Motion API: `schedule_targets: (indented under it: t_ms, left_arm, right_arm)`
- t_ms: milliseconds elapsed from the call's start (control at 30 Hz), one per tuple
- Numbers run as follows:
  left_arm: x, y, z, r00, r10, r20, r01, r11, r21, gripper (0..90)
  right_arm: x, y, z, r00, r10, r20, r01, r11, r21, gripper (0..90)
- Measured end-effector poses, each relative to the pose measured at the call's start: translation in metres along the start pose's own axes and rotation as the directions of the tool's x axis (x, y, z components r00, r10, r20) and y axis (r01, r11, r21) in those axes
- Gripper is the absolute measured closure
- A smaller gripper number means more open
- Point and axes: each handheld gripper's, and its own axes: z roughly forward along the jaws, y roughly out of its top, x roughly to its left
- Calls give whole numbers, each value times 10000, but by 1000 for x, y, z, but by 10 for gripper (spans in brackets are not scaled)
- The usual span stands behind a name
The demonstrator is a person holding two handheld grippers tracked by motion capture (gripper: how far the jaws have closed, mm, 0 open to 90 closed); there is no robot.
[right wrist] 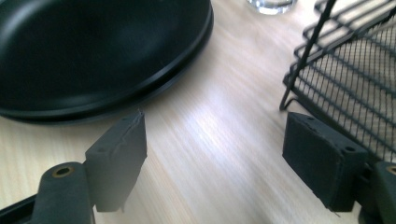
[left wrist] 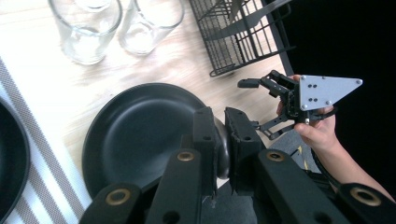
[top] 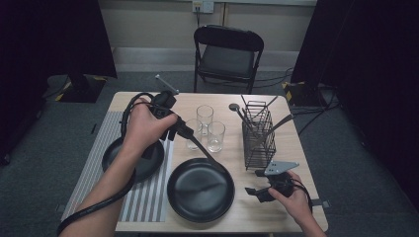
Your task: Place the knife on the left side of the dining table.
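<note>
High view — left gripper (top: pixel 179 129) clamping pan handle (top: pixel 205 151)

Light wooden table (top: pixel 291 148): striped mat (top: pixel 148 202) laid on left side, black plate (top: pixel 200 189) front centre, three glasses (top: pixel 205 128) behind it, wire cutlery basket (top: pixel 258 136) placed right.

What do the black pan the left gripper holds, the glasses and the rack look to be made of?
Pan: probably coated metal, matte black with a soft sheen. Glasses: clear glass or maybe plastic; the table shows through. Rack: thin black wire mesh, likely painted steel. Left gripper is clamped on the pan's handle.
</note>
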Motion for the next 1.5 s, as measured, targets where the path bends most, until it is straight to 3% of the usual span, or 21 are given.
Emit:
schedule_targets:
  t_ms: [67, 400, 533, 633, 1233, 1433, 1500]
  left_arm:
    - [1, -1, -1, 9999, -169, 5, 169, 9998, -77, 835]
    - [5, -5, -14, 9998, -201, -59, 200, 9996, -187, 835]
    - [8, -8, -19, 9995, -301, -47, 300, 9993, -243, 835]
    - [11, -11, -23, 9991, -406, -116, 402, 9987, -309, 835]
    - [35, -30, -55, 9966, -779, -263, 764, 9956, -545, 835]
    - [49, -37, -65, 9952, -903, -375, 879, 9942, -626, 834]
    - [52, -39, -67, 9934, -1119, -257, 1099, 9915, -693, 834]
  right_arm:
    - [-1, -3, 2, 10000, -11, 10, 11, 9999, 102, 213]
    - [-1, -12, 13, 9999, -45, 110, 41, 9993, 360, 213]
    - [-2, -13, 15, 9991, -374, 183, 364, 9979, 535, 214]
    - [-2, -14, 16, 9990, -369, 242, 354, 9976, 592, 213]
    - [-3, -15, 16, 9975, -598, 388, 572, 9962, 654, 213]
    - [-2, -15, 13, 9966, -673, 482, 637, 9953, 726, 213]
    - [-1, -15, 11, 9965, -694, 468, 661, 9955, 686, 213]
